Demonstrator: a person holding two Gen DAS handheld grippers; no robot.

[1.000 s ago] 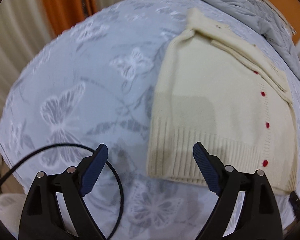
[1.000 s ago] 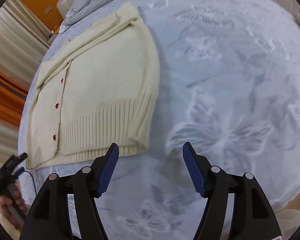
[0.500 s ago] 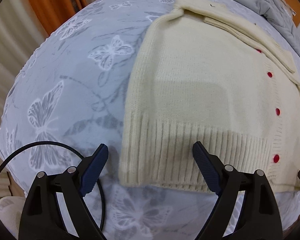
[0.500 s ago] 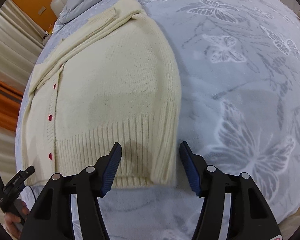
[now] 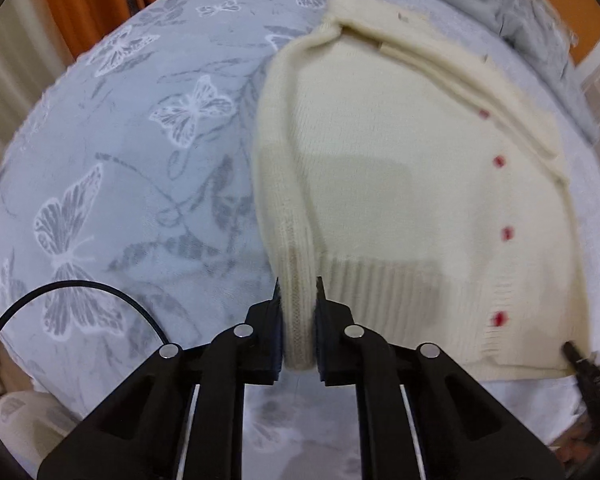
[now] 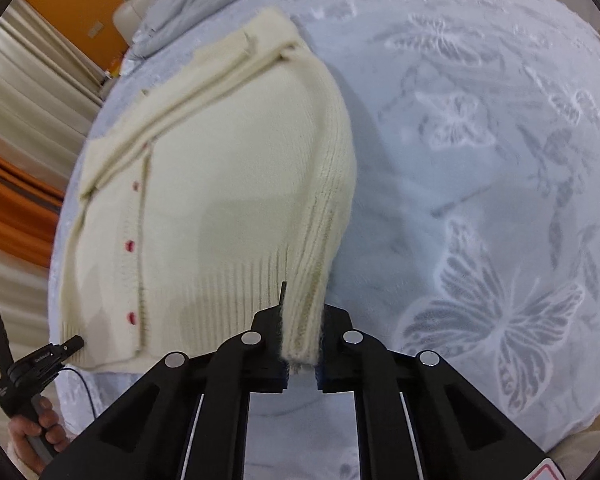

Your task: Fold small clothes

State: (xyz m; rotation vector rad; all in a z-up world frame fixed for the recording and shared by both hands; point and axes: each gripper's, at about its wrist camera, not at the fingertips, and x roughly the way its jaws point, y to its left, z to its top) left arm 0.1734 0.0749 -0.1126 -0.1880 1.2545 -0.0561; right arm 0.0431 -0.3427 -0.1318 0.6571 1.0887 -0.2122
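A small cream knitted cardigan [image 5: 412, 184] with red buttons lies on a grey butterfly-patterned cover [image 5: 140, 184]. My left gripper [image 5: 298, 320] is shut on the ribbed hem at the cardigan's left corner and lifts that edge into a ridge. In the right wrist view the same cardigan [image 6: 220, 200] shows, and my right gripper [image 6: 302, 332] is shut on its ribbed hem at the right corner, also raised. The other gripper's tip shows at each view's edge: the right gripper [image 5: 584, 364] and the left gripper [image 6: 40, 360].
A grey quilted blanket [image 5: 540, 20] lies beyond the cardigan at the far side. A black cable [image 5: 80, 288] curves over the cover at the near left. Orange and cream curtains [image 6: 16, 168] hang past the cover's edge.
Both grippers moved forward onto the cardigan's hem corners and went from open to shut on the fabric. The gripped edges now stand up in ridges.
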